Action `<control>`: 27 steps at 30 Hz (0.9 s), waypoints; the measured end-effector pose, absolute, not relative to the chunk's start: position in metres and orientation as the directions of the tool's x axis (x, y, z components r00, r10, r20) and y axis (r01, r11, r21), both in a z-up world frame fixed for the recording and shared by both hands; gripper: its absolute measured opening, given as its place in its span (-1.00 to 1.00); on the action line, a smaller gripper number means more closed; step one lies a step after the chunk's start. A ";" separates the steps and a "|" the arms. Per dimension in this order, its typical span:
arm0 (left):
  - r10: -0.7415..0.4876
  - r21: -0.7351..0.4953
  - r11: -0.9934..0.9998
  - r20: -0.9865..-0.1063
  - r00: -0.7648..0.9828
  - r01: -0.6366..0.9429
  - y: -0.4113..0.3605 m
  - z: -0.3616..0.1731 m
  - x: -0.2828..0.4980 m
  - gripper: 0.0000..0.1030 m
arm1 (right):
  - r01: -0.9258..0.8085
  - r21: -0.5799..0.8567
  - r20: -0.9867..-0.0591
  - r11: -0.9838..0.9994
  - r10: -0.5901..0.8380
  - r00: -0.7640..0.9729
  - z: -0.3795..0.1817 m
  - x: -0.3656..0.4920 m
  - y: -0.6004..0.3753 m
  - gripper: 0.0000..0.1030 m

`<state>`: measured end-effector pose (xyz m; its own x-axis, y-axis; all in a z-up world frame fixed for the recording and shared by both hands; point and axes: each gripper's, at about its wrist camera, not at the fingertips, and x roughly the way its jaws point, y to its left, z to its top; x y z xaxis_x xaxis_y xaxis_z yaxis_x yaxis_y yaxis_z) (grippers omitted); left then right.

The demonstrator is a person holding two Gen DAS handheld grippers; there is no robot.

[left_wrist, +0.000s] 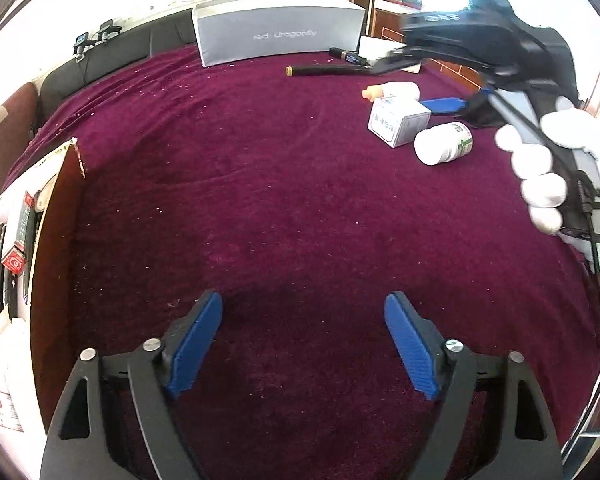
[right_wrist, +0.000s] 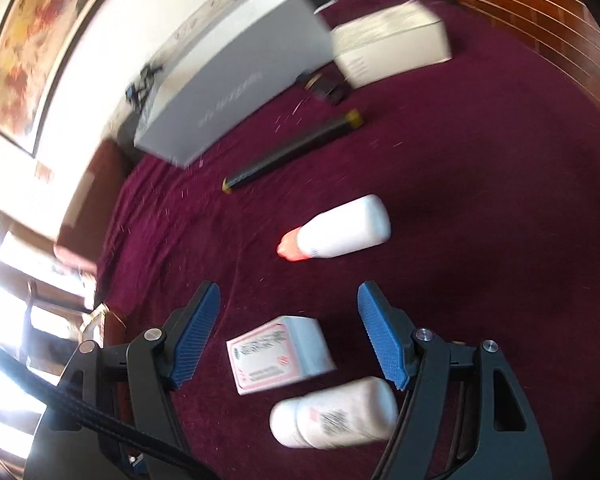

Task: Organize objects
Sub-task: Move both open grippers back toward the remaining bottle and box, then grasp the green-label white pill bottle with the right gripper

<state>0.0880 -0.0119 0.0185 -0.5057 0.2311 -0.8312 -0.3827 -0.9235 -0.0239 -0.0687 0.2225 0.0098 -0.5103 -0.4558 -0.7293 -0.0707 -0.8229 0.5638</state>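
On the purple cloth lie a small white box (left_wrist: 398,125) (right_wrist: 281,353), a white pill bottle (left_wrist: 444,143) (right_wrist: 334,414) on its side, a white bottle with an orange cap (left_wrist: 392,91) (right_wrist: 338,229) and a black tube (left_wrist: 326,69) (right_wrist: 292,150). My left gripper (left_wrist: 303,346) is open and empty over bare cloth, far from them. My right gripper (right_wrist: 289,338) is open, hovering above the small box, which shows between its fingers. In the left wrist view its blue finger (left_wrist: 444,105) sits just right of the box.
A large grey shoebox (left_wrist: 278,32) (right_wrist: 236,88) stands at the back of the table. A white carton (right_wrist: 392,46) and a small dark item (right_wrist: 326,86) lie beside it. A wooden tray (left_wrist: 54,264) with packets is at the left edge.
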 end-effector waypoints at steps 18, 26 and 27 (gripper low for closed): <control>0.268 -0.051 -0.903 -0.843 -0.466 -0.427 -0.005 0.016 0.086 0.96 | 0.136 0.515 -0.695 -0.847 -0.505 -0.512 0.051 0.022 0.187 0.46; 0.297 -0.083 -0.901 -0.834 -0.464 -0.426 -0.011 0.016 0.085 0.96 | 0.218 0.234 -0.802 -0.947 -0.315 -0.508 0.040 0.043 0.140 0.45; 0.329 -0.124 -0.899 -0.824 -0.460 -0.421 -0.017 0.018 0.085 0.96 | 0.224 0.200 -0.809 -0.954 -0.290 -0.511 0.038 0.044 0.137 0.45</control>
<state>0.0846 -0.0167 0.0179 -0.4604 0.3294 -0.8244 -0.4207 -0.8987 -0.1242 0.0436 0.1366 0.0379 -0.5112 -0.2900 -0.8090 0.2244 -0.9537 0.2001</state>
